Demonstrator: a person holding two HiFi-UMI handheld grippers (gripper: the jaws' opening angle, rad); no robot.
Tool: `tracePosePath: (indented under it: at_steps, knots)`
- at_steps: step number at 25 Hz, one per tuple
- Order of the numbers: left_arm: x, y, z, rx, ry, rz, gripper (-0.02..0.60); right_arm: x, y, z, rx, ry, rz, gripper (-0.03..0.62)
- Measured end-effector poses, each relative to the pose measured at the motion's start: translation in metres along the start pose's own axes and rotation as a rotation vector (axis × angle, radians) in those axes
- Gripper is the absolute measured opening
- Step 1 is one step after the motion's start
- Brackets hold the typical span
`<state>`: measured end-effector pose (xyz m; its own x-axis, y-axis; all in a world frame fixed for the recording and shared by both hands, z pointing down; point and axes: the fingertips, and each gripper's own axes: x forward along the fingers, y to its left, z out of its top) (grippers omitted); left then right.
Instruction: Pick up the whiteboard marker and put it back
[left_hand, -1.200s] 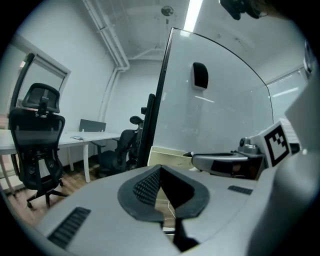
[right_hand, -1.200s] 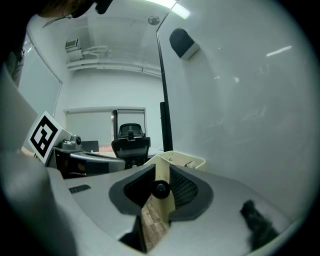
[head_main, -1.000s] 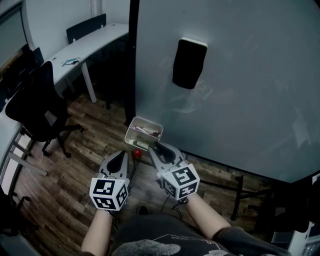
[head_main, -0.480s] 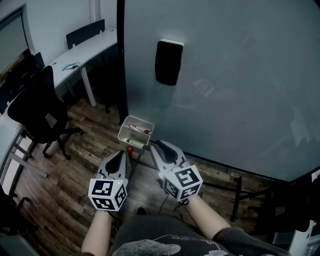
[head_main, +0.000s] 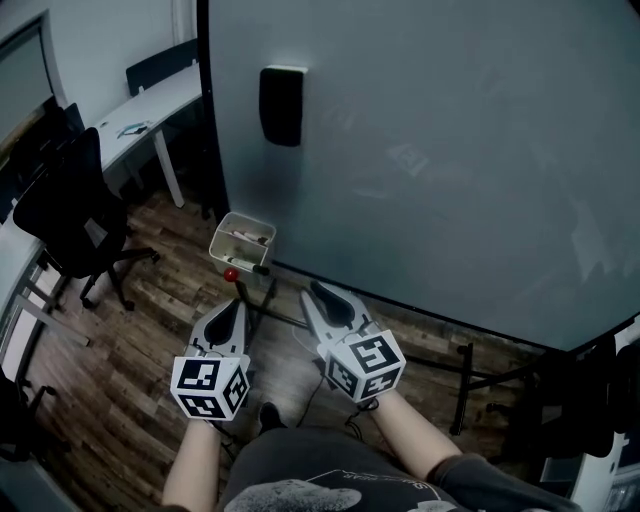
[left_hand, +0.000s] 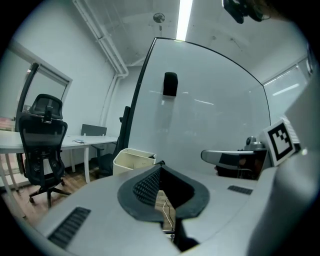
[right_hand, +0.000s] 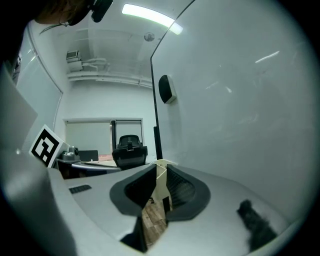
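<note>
The whiteboard marker (head_main: 246, 237) lies in the small white tray (head_main: 222, 252) hung at the bottom left corner of the whiteboard (head_main: 450, 160), with other pens beside it. As far as the head view shows, its long axis runs left to right along the tray, parallel to the board's lower edge (it is too small to tell which end carries the cap).

Both grippers hover over the wooden floor, near side of the tray and well apart from it. The left gripper (head_main: 231, 308) sits almost directly in front of the tray, so the marker lies straight ahead of it and a little to the right. Its fingers (left_hand: 145, 186) are clenched tip to tip on nothing. The right gripper (head_main: 322, 293) is further off, with the marker to its far left. Its fingers (right_hand: 181, 190) stand released, with only the distant tray showing through the gap.

The left hand looks nearer, but the right is the one ready to grasp. It would probably need to swing left and cross the marker's length.

No brand or label can be read; the cubes carry only square patterns, and the black eraser (head_main: 282, 105) is blank.
</note>
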<state>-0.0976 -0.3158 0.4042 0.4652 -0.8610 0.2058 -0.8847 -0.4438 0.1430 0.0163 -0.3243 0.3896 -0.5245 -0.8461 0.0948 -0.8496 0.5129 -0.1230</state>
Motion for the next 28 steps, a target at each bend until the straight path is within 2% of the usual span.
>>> tracePosePath:
  at_steps: [3, 17, 28]
  knots:
    - [-0.008, -0.022, -0.005, 0.004, 0.002, -0.005, 0.014, -0.025, -0.006, -0.005, 0.008, 0.006, -0.012, 0.053]
    - [-0.057, -0.13, -0.047, -0.009, 0.025, -0.024, 0.014, -0.153, -0.013, -0.041, 0.011, 0.075, 0.0, 0.031]
    - [-0.103, -0.186, -0.068, -0.012, 0.037, 0.0, 0.014, -0.221, 0.0, -0.062, -0.002, 0.126, 0.041, 0.028]
